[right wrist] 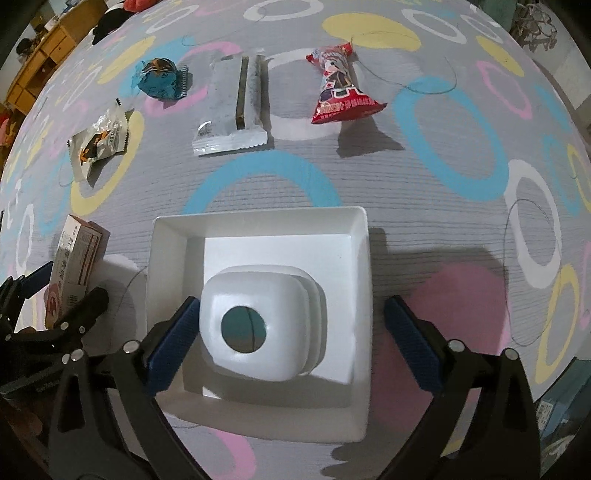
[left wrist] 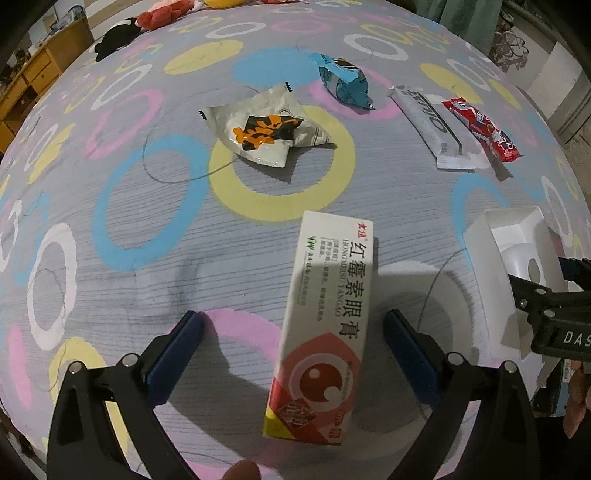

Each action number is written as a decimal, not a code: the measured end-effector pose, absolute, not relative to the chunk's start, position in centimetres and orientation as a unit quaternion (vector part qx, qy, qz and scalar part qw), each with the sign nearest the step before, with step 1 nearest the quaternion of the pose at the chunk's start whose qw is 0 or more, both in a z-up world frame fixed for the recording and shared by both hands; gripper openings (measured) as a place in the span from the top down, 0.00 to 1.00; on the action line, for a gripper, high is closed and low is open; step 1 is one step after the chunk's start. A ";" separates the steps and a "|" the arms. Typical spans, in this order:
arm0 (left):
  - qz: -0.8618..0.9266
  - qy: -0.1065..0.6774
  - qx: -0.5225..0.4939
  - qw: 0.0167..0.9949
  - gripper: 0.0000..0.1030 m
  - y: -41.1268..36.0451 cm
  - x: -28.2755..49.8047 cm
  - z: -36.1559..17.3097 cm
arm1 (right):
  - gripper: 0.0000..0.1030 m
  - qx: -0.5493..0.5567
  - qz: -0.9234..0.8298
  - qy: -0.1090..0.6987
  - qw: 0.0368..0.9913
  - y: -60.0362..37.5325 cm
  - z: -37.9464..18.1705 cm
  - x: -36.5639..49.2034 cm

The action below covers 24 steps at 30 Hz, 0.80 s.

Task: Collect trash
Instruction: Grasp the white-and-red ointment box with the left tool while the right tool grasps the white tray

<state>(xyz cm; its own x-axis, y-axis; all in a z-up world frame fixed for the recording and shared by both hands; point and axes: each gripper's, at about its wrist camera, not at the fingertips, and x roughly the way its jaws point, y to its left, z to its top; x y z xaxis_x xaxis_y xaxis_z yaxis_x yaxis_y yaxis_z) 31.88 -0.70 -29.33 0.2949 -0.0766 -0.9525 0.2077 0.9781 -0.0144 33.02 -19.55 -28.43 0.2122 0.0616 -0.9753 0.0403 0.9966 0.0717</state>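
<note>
A white and red ointment box [left wrist: 325, 332] lies flat on the ring-patterned bed sheet [left wrist: 147, 258]. My left gripper [left wrist: 293, 350] hangs open over it, one finger on each side and neither pad touching it. In the right wrist view a white plastic tray [right wrist: 354, 258] with a raised hump [right wrist: 258, 317] and a round hole sits under my right gripper [right wrist: 291, 332]. That gripper is open: its left pad [right wrist: 173, 343] is against the hump's side and its right pad stands outside the tray's rim. Farther off lie a silver-orange wrapper [left wrist: 266, 133], a blue wrapper [left wrist: 343, 81], a grey wrapper [left wrist: 424, 118] and a red wrapper [left wrist: 480, 125].
Plush toys [left wrist: 162, 14] lie at the bed's far edge. A wooden desk [left wrist: 37, 74] stands beyond the left side. The tray [left wrist: 517, 240] sits just right of the box, so the two grippers work close together. A fingertip [left wrist: 242, 470] shows at the bottom edge.
</note>
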 end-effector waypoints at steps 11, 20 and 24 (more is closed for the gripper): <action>-0.103 0.573 0.037 0.812 0.68 -1.4 30.9 -27.4 | 0.31 0.033 -0.007 0.612 0.790 -19.0 -26.9 32.3; -0.105 0.556 0.027 0.824 0.68 -1.0 30.2 -25.8 | 0.31 0.028 -0.010 0.605 0.796 -19.3 -25.2 31.9; -0.108 0.543 0.035 0.832 0.68 -1.3 29.5 -24.7 | 0.31 0.023 -0.005 0.596 0.803 -19.3 -23.9 31.0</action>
